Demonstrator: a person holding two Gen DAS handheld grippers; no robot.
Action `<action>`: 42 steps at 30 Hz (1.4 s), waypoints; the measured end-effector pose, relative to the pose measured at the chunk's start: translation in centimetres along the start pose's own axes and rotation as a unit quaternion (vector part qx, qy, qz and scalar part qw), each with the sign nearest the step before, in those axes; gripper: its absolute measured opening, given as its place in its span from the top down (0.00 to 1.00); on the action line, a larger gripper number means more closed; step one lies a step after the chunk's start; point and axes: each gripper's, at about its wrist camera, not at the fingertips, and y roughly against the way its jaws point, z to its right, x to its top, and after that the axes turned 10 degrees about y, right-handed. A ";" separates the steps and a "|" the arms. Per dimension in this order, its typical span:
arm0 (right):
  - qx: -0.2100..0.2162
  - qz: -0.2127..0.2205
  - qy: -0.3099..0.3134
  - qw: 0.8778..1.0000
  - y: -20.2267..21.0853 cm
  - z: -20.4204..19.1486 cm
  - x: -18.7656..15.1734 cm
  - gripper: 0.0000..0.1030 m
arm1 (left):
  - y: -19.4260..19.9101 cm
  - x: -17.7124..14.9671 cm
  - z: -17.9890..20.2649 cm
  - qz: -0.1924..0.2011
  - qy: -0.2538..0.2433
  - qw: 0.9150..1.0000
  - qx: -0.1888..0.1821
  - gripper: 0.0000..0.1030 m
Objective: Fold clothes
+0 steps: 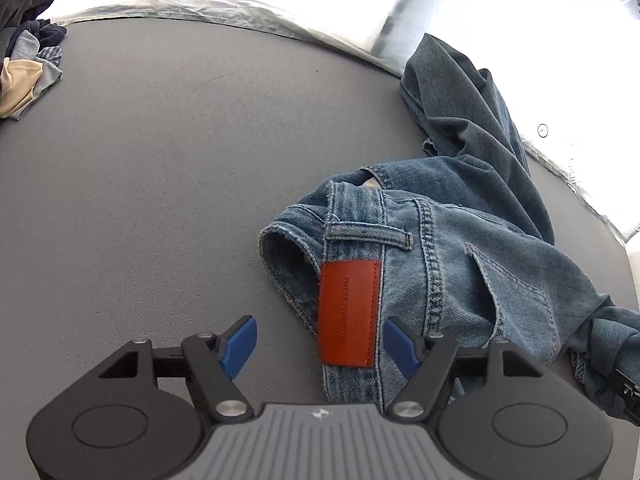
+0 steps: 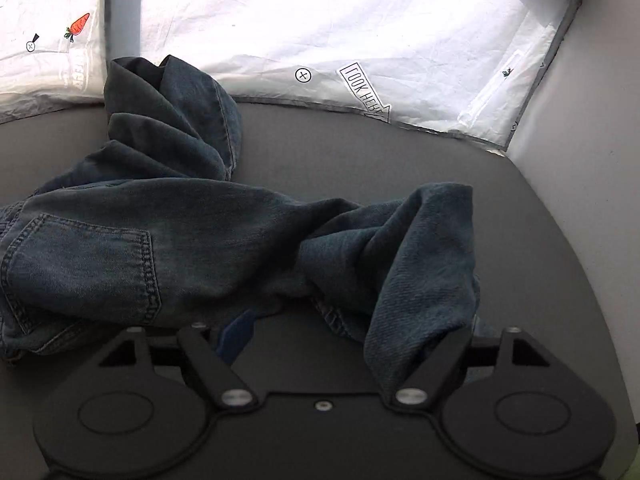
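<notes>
While crumpled, jeans (image 1: 440, 248) lie between left tongs (image 1: 320, 340).

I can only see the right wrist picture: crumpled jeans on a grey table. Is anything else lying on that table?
Observer: Yes. A small pile of other clothes sits at the table's far left corner.
Operator: Which end of the jeans is over on the other side?
Observer: The waistband. An orange leather patch on the jeans faces up.
Operator: Is the other tool gripping it?
Observer: No. The left gripper's blue fingers stand open, one on either side of the patch, pressing nothing.
</notes>
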 end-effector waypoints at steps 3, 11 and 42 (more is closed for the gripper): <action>-0.029 0.061 -0.009 0.998 1.1 0.4 1.3 0.24 | 0.4 0.5 -0.5 0.018 0.000 1.000 0.016 0.32; -0.126 0.034 -0.039 0.991 -0.9 5.8 4.7 0.30 | -0.4 2.0 -3.2 0.025 0.018 0.999 0.041 0.33; 0.025 -0.018 -0.072 0.997 -5.3 0.9 7.8 0.16 | -5.2 3.4 -0.3 0.022 -0.074 0.995 0.056 0.49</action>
